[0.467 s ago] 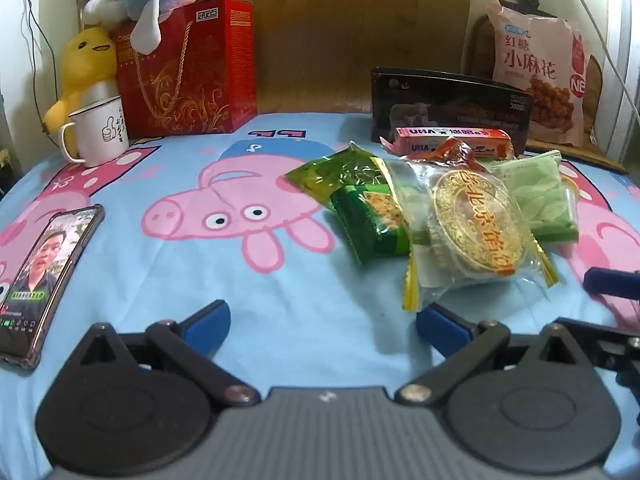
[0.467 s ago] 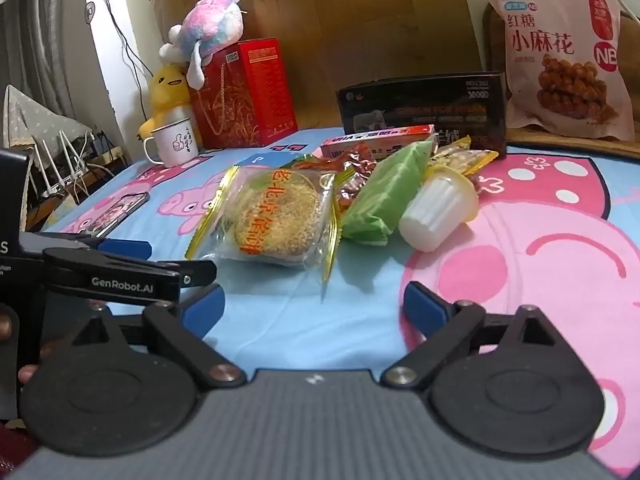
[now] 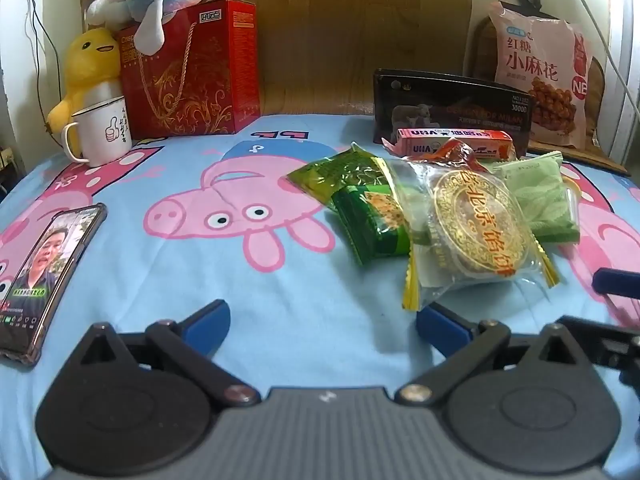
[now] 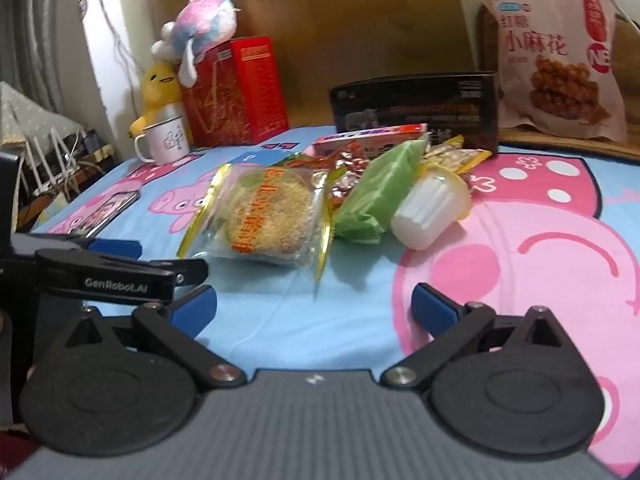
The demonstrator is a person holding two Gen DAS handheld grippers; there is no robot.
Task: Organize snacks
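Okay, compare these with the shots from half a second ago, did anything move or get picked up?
Nothing visibly changed. Both the left gripper and right gripper are open and empty, short of the snack pile. The round pastry pack, green packets, white jelly cup and phone lie where they were.
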